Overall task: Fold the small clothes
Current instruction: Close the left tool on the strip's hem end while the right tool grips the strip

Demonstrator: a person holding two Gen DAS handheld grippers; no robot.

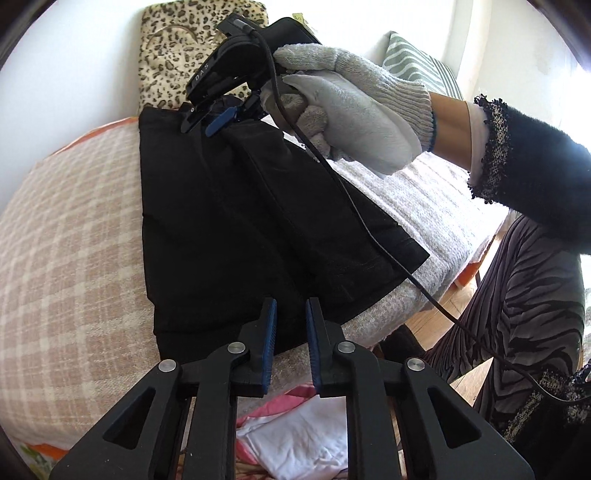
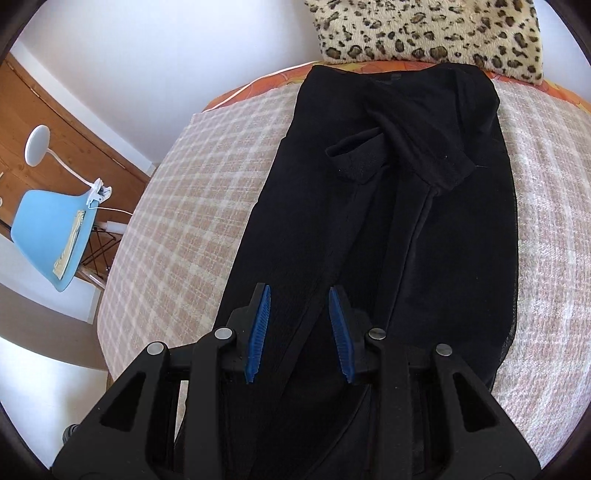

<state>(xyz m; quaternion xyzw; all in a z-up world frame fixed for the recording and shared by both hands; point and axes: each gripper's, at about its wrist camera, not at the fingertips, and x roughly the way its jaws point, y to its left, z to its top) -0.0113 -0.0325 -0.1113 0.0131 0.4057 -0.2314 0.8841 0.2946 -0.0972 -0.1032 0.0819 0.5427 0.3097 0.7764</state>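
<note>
While the black, thin, matte garment [image 2: 388,236] lies stretched on the bed's beige-and-white checked woven blanket [image 2: 192,206], its long axis runs from the near edge of the bed away toward the plush leopard-print cushion [image 2: 428,33] at the wall. In the right wrist view a seam runs lengthwise down the cloth, and a small folded flap sits crumpled near the far end.

The right claw [image 2: 300,332] hovers over the near part of the garment with its ribbed blue pads spread apart; nothing sits between them. From the left wrist view, the same claw [image 1: 218,118] appears at the garment's far end, gripped by a hand in a grey knitted glove [image 1: 354,107], with a black cable [image 1: 369,232] trailing from it across the cloth.

The left claw [image 1: 290,339] is also parted, though by a narrower gap, and holds nothing; its tips sit over the garment's near edge.

A light blue moulded chair [image 2: 48,240] stands beside the bed.
</note>
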